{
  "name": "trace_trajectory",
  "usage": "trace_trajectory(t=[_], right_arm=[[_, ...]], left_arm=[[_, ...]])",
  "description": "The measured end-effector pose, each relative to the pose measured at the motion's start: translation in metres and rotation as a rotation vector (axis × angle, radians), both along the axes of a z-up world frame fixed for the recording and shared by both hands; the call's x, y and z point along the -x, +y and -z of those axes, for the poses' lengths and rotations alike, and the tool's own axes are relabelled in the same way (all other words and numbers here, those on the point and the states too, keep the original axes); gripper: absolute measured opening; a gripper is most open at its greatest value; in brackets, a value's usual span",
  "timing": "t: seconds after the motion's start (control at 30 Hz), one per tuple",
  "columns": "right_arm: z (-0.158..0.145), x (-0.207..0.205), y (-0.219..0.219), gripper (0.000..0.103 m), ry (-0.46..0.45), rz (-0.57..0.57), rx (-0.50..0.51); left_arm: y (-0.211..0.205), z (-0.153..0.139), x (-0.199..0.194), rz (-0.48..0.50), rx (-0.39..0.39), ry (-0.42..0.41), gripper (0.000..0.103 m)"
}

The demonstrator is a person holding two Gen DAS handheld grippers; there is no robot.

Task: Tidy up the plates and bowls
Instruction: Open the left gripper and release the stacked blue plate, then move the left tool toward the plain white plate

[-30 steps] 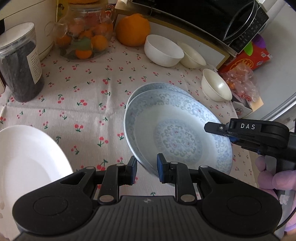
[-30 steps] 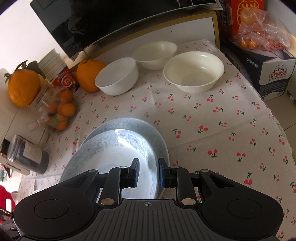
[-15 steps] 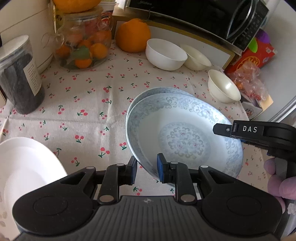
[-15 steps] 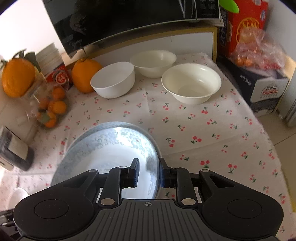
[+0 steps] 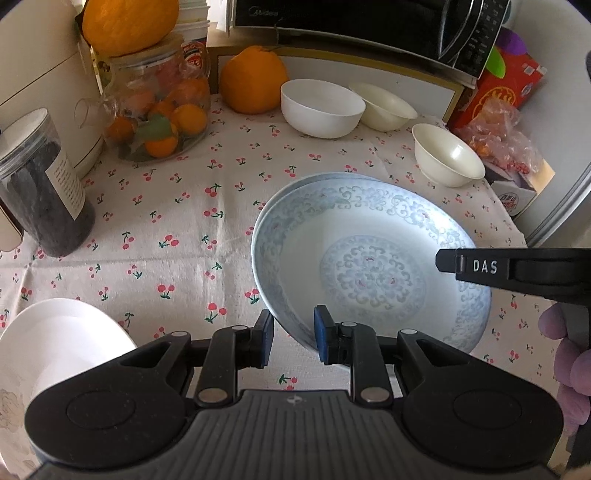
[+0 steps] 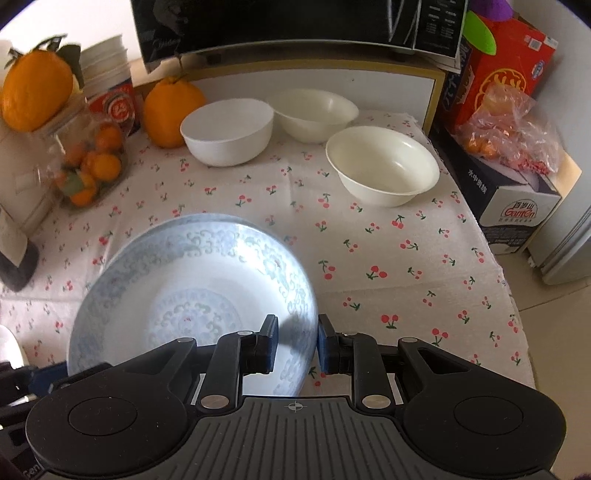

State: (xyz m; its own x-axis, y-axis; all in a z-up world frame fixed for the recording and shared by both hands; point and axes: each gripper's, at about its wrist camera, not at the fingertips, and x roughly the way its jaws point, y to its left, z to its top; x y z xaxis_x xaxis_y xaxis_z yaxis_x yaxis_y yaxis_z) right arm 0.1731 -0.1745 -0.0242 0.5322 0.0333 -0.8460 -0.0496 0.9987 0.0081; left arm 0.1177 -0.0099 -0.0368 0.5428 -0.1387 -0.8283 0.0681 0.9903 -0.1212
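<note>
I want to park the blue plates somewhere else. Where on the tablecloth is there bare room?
Widest bare cloth lies between the dark jar, the fruit jar and the blue plates. Another patch runs right of the plates, in front of the cream bowl. The back is crowded: white bowl, second cream bowl and orange.

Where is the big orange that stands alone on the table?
In the left wrist view the orange sits at the back of the table, just left of the white bowl and right of the glass jar of fruit, below the microwave.
</note>
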Motion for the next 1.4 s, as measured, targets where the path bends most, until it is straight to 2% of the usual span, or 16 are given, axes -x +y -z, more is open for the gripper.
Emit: trace_trajectory(t=[0.2, 0.57, 0.63, 0.77, 0.83, 0.93, 1.0, 1.17, 1.4], right_arm=[[0.003, 0.004, 0.014, 0.022, -0.022, -0.051, 0.099], [0.005, 0.002, 0.007, 0.024, 0.002, -0.037, 0.048], [0.005, 0.002, 0.006, 0.03, 0.011, -0.029, 0.035], [0.002, 0.003, 0.0, 0.039, 0.016, -0.002, 0.005], [-0.001, 0.004, -0.002, 0.049, 0.01, 0.009, -0.008], [-0.005, 0.005, -0.006, 0.058, -0.001, 0.014, -0.023], [-0.007, 0.005, -0.008, 0.066, -0.005, 0.013, -0.04], [-0.011, 0.009, -0.01, 0.076, -0.008, 0.009, -0.09], [-0.018, 0.017, -0.009, 0.084, -0.026, 0.0, -0.142]], left_arm=[[-0.004, 0.0, 0.002, 0.015, -0.029, -0.01, 0.024], [0.0, -0.001, 0.002, 0.009, 0.006, -0.002, 0.028], [0.001, -0.002, 0.002, 0.01, 0.013, -0.002, 0.029], [0.004, -0.003, 0.003, 0.009, 0.032, 0.009, 0.042], [0.006, -0.004, 0.004, 0.004, 0.044, 0.012, 0.046], [0.009, -0.008, 0.005, -0.002, 0.063, 0.01, 0.06], [0.011, -0.01, 0.007, -0.009, 0.069, 0.001, 0.076], [0.017, -0.015, 0.011, -0.014, 0.071, -0.009, 0.092], [0.033, -0.02, 0.019, -0.031, 0.086, -0.005, 0.099]])
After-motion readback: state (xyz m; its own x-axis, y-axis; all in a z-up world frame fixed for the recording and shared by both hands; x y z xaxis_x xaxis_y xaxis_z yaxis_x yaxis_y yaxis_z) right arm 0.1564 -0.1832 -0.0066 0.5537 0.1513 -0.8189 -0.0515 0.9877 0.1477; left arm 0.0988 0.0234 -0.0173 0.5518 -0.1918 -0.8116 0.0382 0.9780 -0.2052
